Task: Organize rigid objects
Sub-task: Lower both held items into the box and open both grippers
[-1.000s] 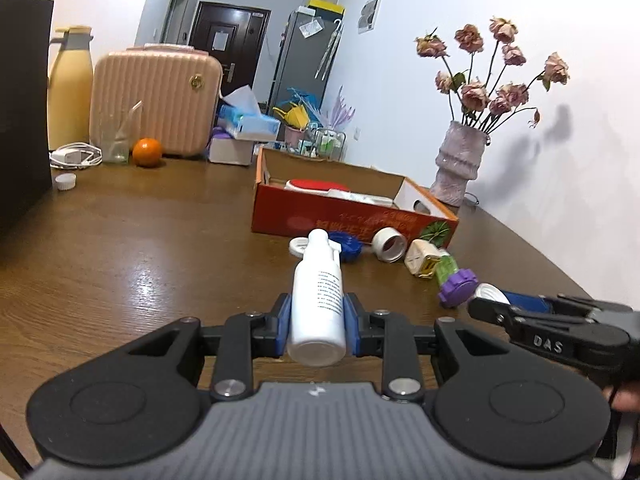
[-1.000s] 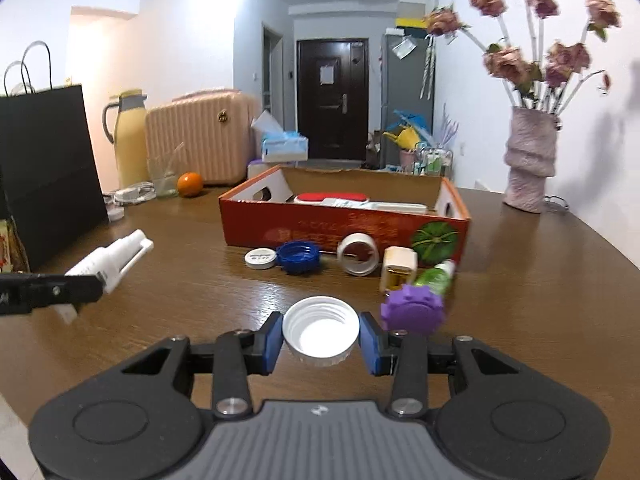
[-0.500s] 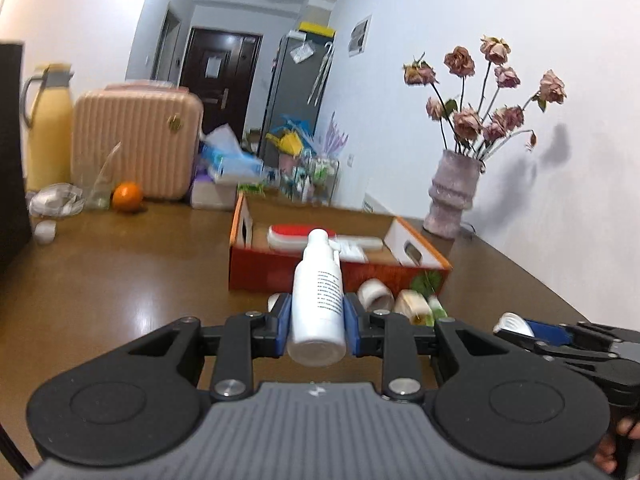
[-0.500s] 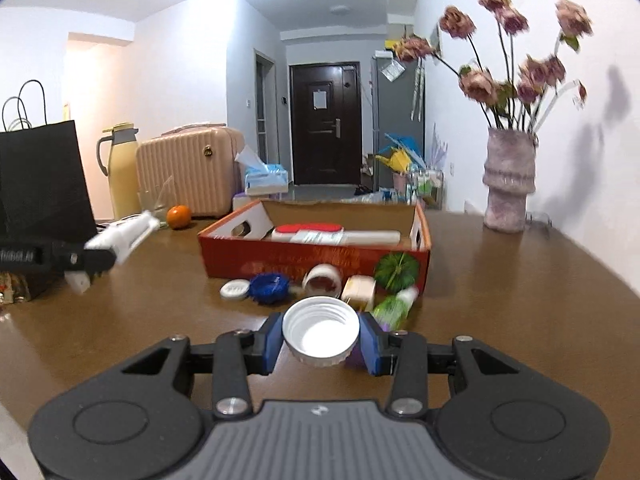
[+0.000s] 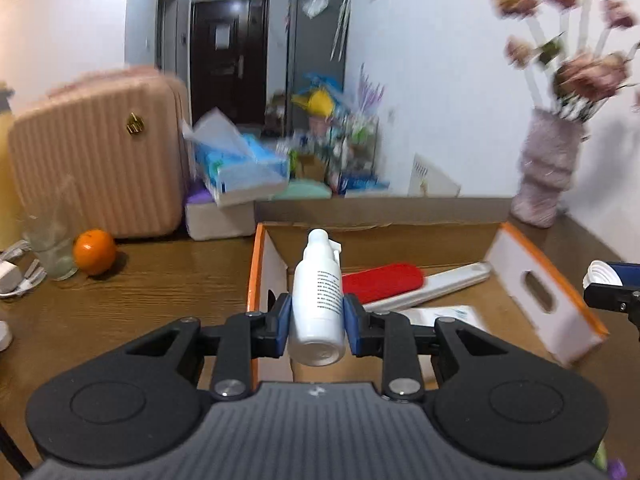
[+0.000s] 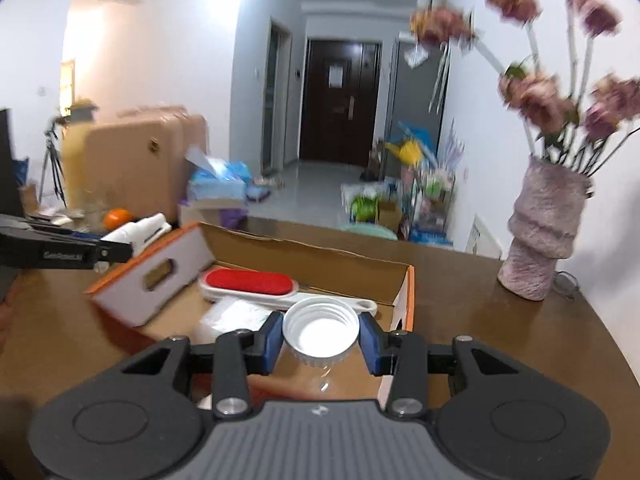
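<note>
A white spray bottle (image 5: 318, 300) was held between the blue pads of the left gripper (image 5: 317, 312), clamped at mid-body with its nozzle pointing away from the camera. In the left wrist view it was seen at centre frame over the near left corner of an orange-edged cardboard box (image 5: 536, 280). The left wall of the box ran just beside the left pad, and bare wooden table (image 5: 152, 280) lay open to the left of that wall as far as an orange (image 5: 95, 251) and a glass (image 5: 52, 248) at mid left.

A white screw cap (image 6: 320, 330) was gripped across its rim by the right gripper (image 6: 320, 338), open side up, the jaws spread only as wide as the cap. In the right wrist view it was seen low in the centre, over the box interior near the right-hand wall (image 6: 408, 300). A red-faced lint brush (image 6: 256, 284) and a flat white packet (image 6: 236, 314) lay on the box floor just beyond the cap; the brown floor nearest the camera was left bare.

The far flap of the box stood upright, and a white handle flap leaned outward at the left of that view, with the bottle seen past it. A vase of dried flowers (image 6: 540, 232) stood well apart on the table at the right, with clear tabletop between it and the box edge
</note>
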`<state>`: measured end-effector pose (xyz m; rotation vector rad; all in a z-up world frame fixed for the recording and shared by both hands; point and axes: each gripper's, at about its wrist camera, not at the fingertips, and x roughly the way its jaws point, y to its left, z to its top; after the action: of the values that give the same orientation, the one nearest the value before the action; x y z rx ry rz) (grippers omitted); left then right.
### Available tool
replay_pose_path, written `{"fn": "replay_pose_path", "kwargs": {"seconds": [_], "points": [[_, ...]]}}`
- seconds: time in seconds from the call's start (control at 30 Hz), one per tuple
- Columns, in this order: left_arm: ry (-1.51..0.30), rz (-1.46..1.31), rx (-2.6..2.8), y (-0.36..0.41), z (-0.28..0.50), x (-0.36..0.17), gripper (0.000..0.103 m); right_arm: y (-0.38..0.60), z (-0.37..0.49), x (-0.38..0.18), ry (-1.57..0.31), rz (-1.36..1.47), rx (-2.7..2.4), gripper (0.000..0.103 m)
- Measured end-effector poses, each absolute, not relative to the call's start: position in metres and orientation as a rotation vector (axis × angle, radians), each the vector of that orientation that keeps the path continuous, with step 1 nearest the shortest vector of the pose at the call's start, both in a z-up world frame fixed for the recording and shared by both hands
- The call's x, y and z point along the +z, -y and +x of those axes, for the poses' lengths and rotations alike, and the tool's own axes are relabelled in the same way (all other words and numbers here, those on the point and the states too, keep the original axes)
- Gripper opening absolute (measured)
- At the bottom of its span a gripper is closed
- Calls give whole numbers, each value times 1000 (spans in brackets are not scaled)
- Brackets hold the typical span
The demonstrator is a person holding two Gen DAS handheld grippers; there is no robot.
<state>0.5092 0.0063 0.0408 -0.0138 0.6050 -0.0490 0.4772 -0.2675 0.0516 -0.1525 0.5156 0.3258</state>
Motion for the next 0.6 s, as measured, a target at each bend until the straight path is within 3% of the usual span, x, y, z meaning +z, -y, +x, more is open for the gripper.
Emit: {"fn": "replay_pose_path", "kwargs": {"seconds": [0.2,0.47,0.6], "points": [[-705,23,-23,-9,568,13,28,241,574,14,-667,-301,281,40],[-704,91,-54,-5,583,-5,31,219,620,-21,-775,-396,256,40],[-695,96,-77,-2,582,-3,36,218,621,-18,-760,-406,266,51]]}}
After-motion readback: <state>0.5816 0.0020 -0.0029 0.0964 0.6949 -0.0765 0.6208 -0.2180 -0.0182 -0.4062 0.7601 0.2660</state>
